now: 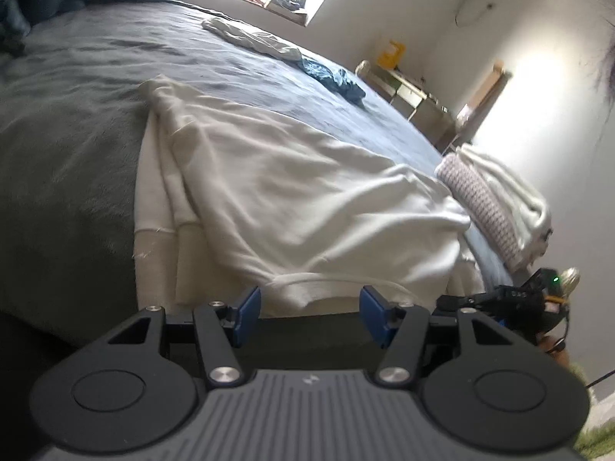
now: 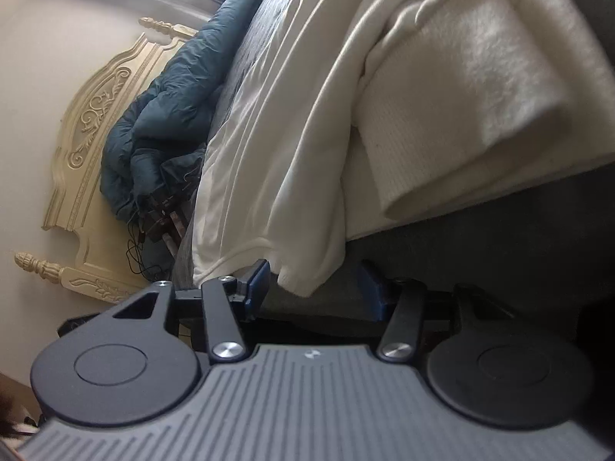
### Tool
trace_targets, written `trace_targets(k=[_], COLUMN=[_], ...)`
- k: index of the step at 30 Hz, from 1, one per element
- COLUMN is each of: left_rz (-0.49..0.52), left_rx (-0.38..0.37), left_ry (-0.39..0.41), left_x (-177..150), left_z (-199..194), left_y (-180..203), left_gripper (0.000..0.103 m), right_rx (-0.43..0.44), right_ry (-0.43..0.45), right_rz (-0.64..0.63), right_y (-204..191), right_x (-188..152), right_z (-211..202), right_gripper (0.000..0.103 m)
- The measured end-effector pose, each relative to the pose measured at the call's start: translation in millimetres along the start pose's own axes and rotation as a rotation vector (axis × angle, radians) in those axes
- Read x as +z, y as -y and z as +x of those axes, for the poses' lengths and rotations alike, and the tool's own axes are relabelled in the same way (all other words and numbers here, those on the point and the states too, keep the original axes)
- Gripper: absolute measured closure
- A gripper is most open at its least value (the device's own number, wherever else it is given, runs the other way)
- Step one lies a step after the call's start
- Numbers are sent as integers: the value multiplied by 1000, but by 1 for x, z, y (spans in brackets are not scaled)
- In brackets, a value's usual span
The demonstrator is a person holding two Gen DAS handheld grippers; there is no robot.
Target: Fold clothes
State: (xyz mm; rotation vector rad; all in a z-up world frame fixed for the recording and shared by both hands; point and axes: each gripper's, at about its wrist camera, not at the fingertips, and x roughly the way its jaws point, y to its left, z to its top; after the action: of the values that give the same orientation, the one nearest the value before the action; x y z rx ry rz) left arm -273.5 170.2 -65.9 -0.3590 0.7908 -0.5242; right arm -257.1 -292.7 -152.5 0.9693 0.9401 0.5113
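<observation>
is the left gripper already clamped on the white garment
No: the left gripper stands open, its blue fingers spread apart just short of the white garment, with no cloth pinched between them.
</observation>
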Motion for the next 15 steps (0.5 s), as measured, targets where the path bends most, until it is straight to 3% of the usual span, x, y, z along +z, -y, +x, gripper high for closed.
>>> trace_targets(k=[5,11,15], left_rz=[-71,-185,-246], left_rx=[-30,-131,-166], left_ry=[-6,6,-6], left_x=[-6,-5,-3], left_z=[12,21,29], left_y=[-19,-39,-47], left_gripper=[46,46,53], right_rx=[44,58,63], right_ry=[2,10,11], right_rz=[76,123,118], right_y=[3,7,4], right_x=[-5,-4,-3], right_z=[2,4,7], right_gripper=[53,53,56])
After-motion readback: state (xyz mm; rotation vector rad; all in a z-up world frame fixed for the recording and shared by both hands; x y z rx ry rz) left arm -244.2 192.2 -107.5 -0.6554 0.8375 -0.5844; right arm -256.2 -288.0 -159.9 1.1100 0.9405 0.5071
